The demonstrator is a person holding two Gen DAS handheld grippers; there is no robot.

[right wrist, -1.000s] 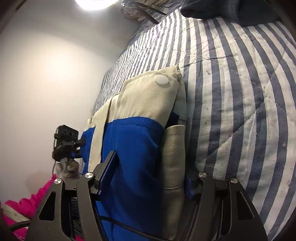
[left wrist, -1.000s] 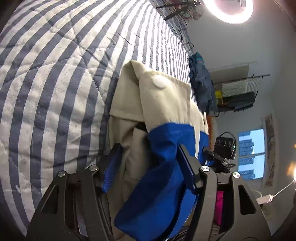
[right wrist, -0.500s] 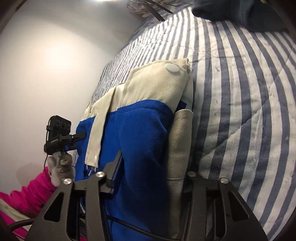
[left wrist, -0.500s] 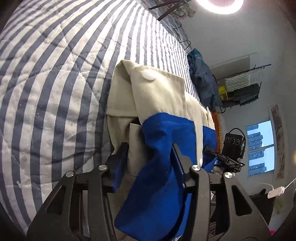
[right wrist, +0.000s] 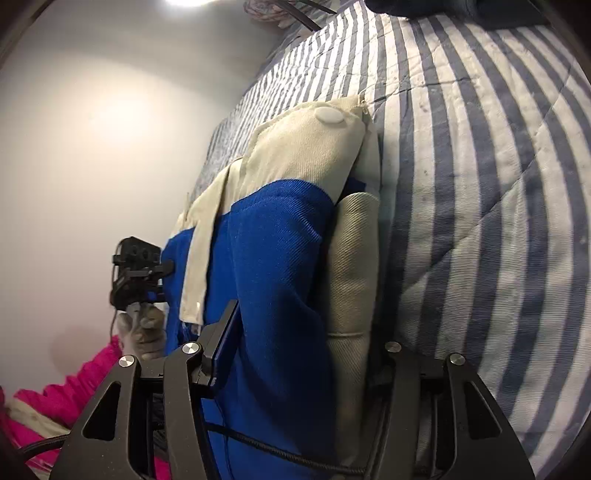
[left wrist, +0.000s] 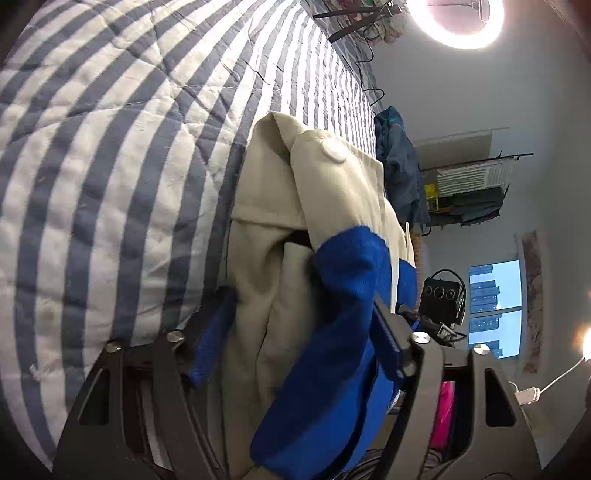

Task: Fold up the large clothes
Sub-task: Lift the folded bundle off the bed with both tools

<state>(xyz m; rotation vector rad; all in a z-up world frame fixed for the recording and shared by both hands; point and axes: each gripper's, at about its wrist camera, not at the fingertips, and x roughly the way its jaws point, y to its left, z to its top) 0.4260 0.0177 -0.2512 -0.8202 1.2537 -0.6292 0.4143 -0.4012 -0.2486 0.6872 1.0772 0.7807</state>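
The left gripper (left wrist: 295,328) is clamping a thick bundle of the cream-and-blue garment (left wrist: 325,229) between its jaws; the right gripper (right wrist: 306,354) is pinching the same folded garment (right wrist: 280,258); beyond both, the garment is lying on the striped quilt (left wrist: 110,147), its white button (left wrist: 333,151) pointing toward twelve o'clock; a ring light (left wrist: 456,22) is glowing at one o'clock.

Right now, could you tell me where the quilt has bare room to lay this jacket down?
The striped quilt lies bare beyond and left of the jacket in the left view, and to its right in the right view. It is crowded at the far edge, where dark clothes hang, and between both hand-held grippers, which clamp the folded jacket.
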